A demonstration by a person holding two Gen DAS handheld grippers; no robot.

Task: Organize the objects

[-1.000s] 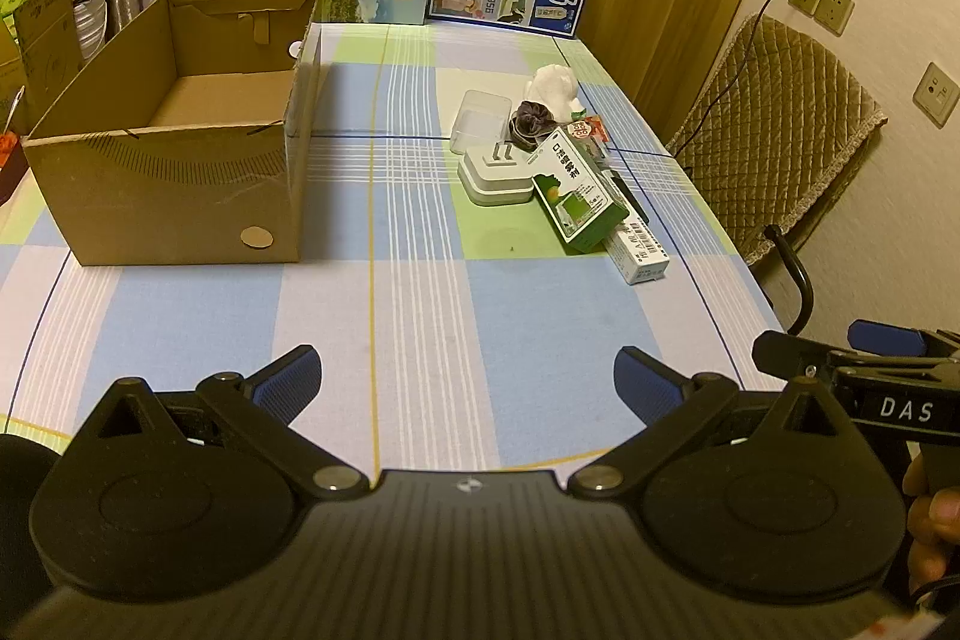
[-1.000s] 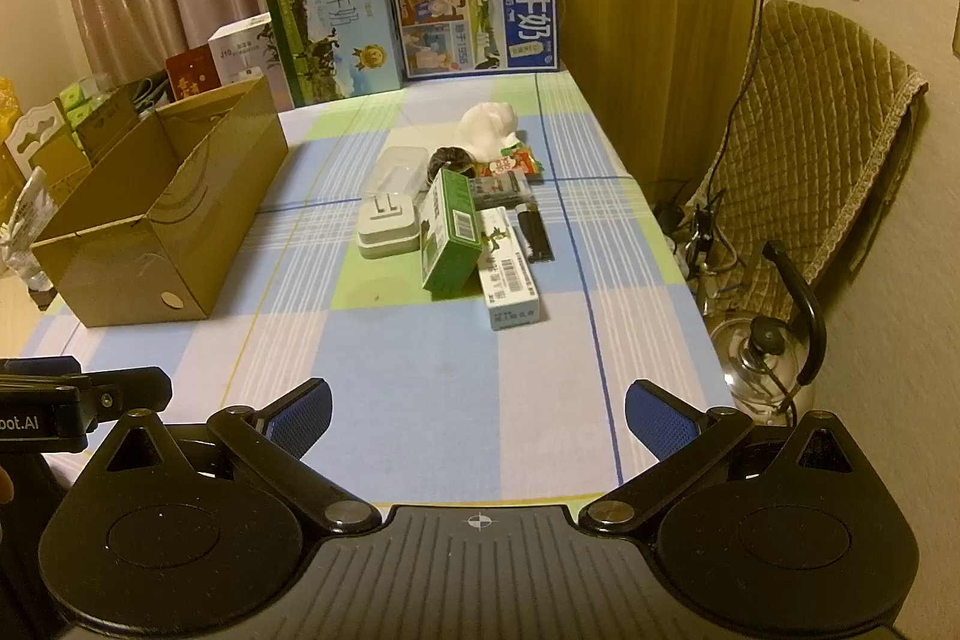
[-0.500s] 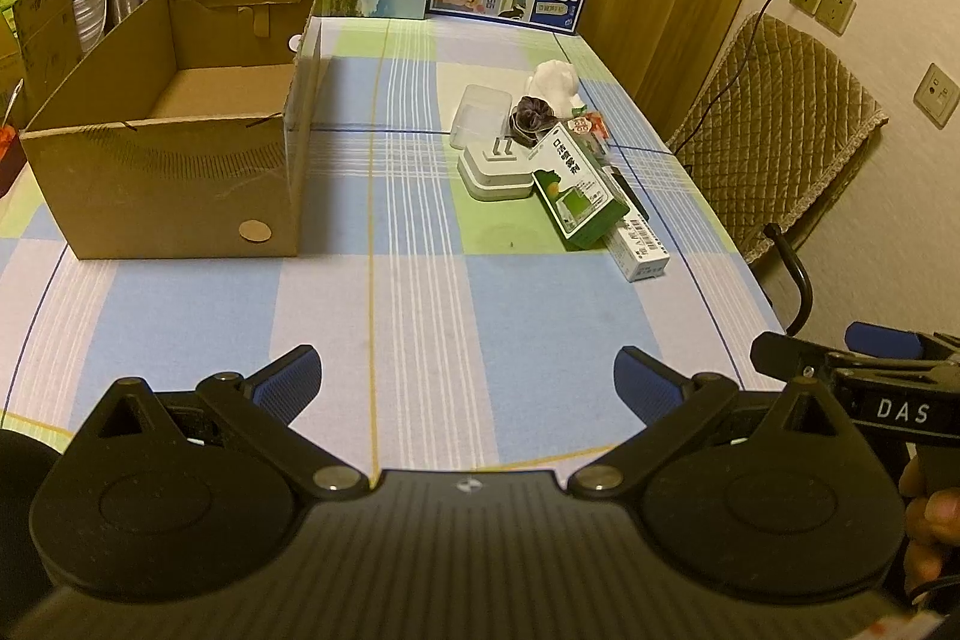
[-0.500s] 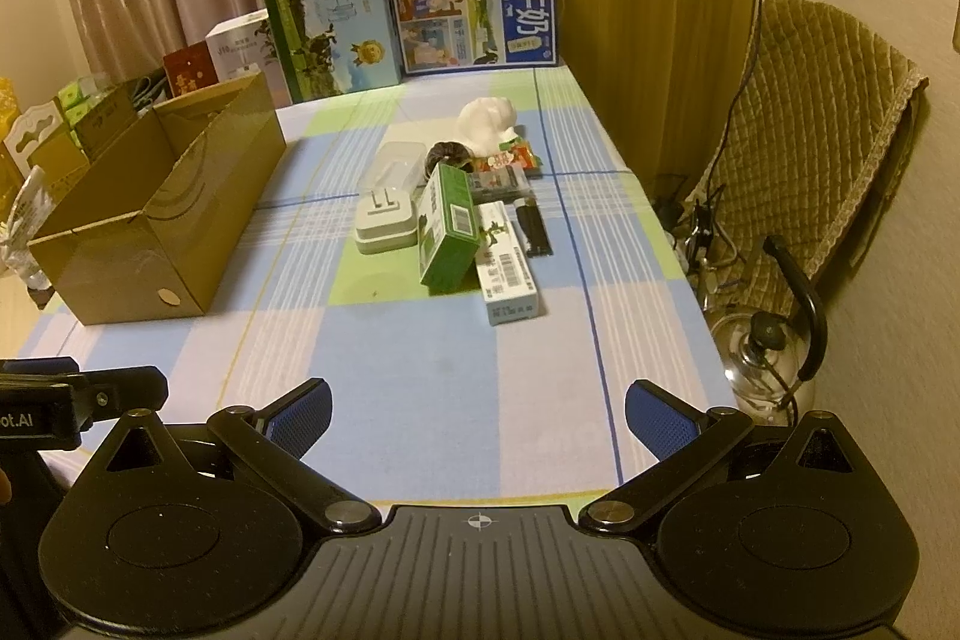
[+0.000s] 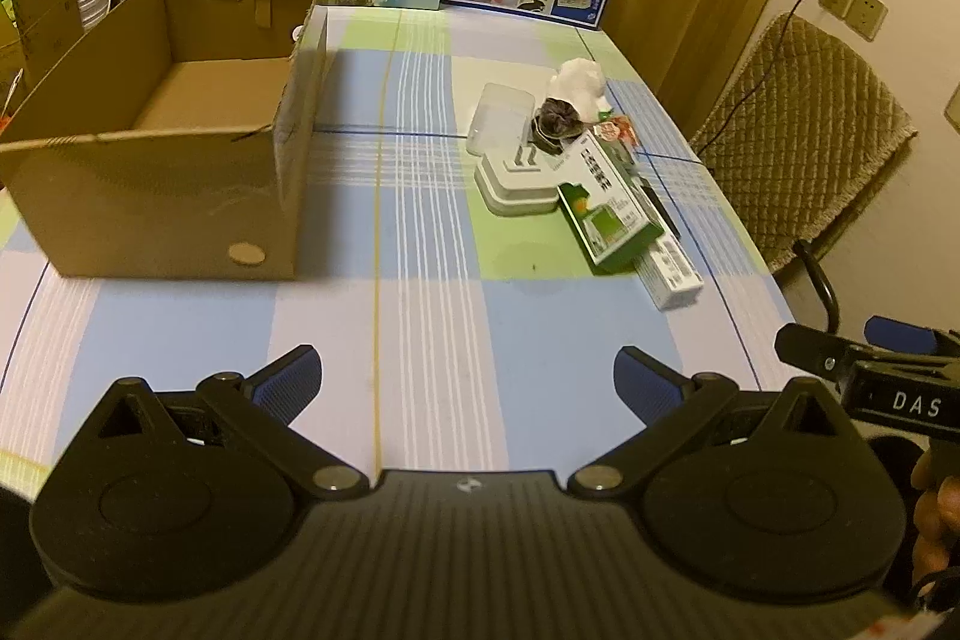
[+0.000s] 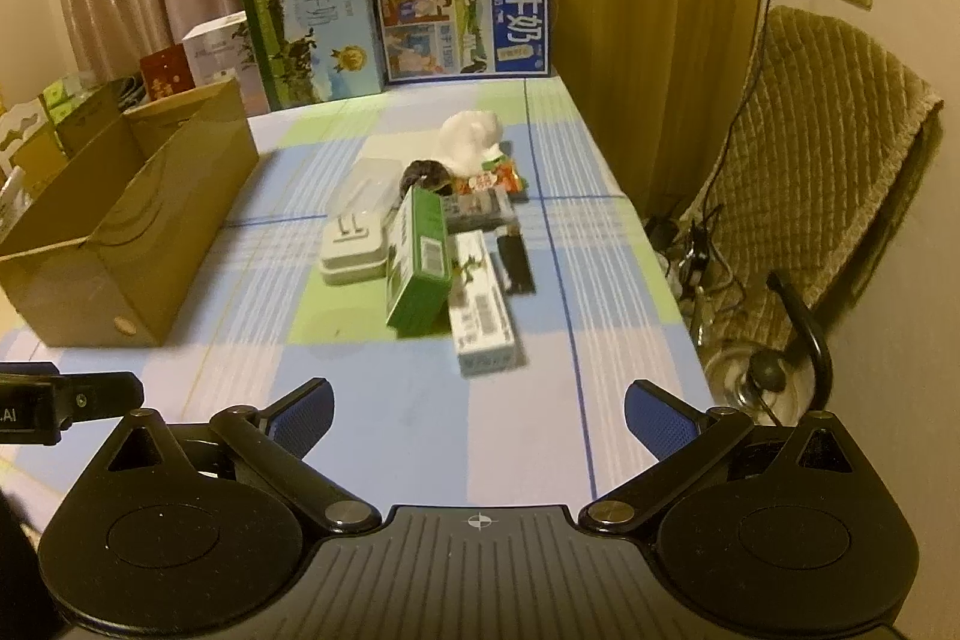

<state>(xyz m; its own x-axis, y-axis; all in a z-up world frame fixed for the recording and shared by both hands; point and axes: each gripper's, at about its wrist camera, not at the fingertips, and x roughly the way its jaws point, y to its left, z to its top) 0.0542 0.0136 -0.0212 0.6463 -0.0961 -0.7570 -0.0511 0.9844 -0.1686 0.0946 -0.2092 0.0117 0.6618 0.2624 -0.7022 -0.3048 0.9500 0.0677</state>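
Both grippers are seen held above the near edge of the table (image 5: 420, 316), side by side and apart. The left gripper (image 5: 465, 382) is spread wide, its blue pads (image 5: 288, 388) well apart, and nothing is held between them. The right gripper (image 6: 477, 409) is likewise spread wide and nothing is gripped by it. Part of a hand (image 5: 936, 514) is noted at the right margin of the left view.

A cardboard box (image 5: 162, 148) is found at the left edge of the table, top open, with no contents visible inside. A round paper tab is seen on its near wall.

The loose items are clustered right of centre, towards the right edge. A white case (image 5: 519, 178) lies flat, touching a clear lid (image 5: 501, 115) behind it. A green carton (image 6: 420, 262) stands tilted just beside the case. A white carton (image 6: 483, 322) lies flat at the near end of the cluster, against the green carton. A black strip (image 6: 516, 262) lies just right of it. A dark round item (image 6: 423, 175), a snack packet (image 6: 489, 178) and a white crumpled wad (image 6: 471, 139) are grouped at the far end of the cluster; what the dark item is cannot be told.

Two milk boxes (image 6: 462, 16) stand upright along the far edge. A padded chair (image 6: 828, 148) is placed beyond the right edge
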